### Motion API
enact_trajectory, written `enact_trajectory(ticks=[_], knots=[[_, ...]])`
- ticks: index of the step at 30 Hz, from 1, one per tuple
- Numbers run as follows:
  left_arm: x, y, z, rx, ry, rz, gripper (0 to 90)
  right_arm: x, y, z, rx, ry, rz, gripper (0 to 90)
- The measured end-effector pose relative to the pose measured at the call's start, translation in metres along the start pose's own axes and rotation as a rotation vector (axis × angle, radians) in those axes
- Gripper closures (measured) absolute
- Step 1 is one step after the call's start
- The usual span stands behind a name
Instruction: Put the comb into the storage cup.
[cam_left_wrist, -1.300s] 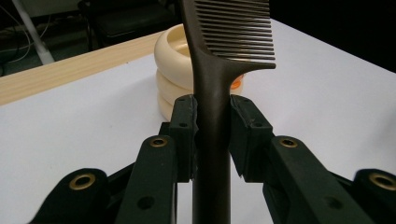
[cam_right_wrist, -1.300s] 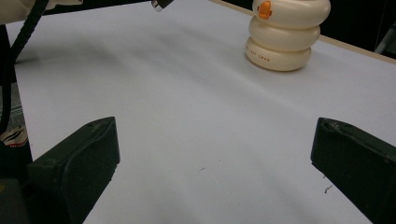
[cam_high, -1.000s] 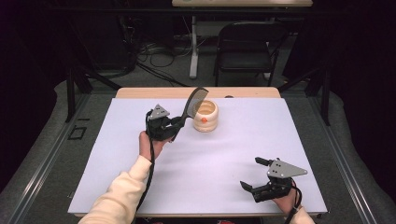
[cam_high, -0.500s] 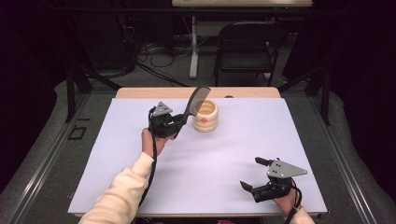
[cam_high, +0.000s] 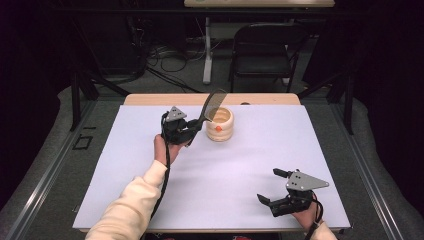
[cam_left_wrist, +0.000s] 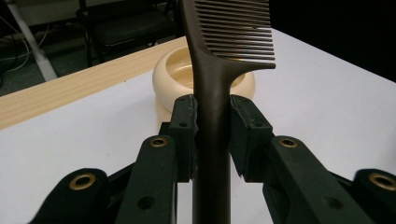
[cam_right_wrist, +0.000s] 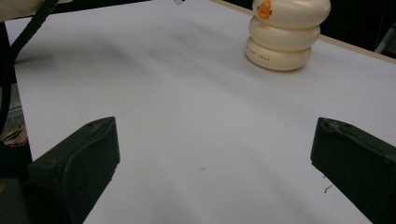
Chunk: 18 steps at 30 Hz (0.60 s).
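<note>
A dark brown comb (cam_high: 211, 104) (cam_left_wrist: 212, 93) stands tilted, its handle clamped between the jaws of my left gripper (cam_high: 196, 128) (cam_left_wrist: 212, 127), which is shut on it. The toothed end hangs over the rim of a cream ribbed cup (cam_high: 220, 126) (cam_left_wrist: 173, 70) (cam_right_wrist: 282, 37) with an orange mark on its side. That cup sits at the far middle of the white table cover (cam_high: 260, 145), just right of the left gripper. My right gripper (cam_high: 268, 185) (cam_right_wrist: 215, 158) rests low near the front right corner, open, with nothing between its jaws.
A strip of bare wood (cam_high: 150, 99) runs along the table's far edge. Behind the table stand a black folding chair (cam_high: 265, 45) and cables on the floor. A black cable (cam_high: 162, 170) trails along the left forearm.
The left gripper has shifted slightly toward the far side with the comb, bringing the teeth a little further over the cup. The right gripper has stayed put.
</note>
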<state>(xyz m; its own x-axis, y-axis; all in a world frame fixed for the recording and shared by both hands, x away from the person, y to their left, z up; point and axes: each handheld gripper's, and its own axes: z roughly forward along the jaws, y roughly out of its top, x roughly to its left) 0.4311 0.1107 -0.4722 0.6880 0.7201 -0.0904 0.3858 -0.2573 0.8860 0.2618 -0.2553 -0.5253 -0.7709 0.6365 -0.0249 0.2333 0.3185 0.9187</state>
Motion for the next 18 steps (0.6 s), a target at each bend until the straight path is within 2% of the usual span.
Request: enact_trajectory(ticks=[18], knots=[[-0.0006, 0.0098, 0.0083, -0.019, -0.008, 0.017, 72.1, -0.0004, -0.0002, 0.0000, -0.001, 0.001, 0.004, 0.7]])
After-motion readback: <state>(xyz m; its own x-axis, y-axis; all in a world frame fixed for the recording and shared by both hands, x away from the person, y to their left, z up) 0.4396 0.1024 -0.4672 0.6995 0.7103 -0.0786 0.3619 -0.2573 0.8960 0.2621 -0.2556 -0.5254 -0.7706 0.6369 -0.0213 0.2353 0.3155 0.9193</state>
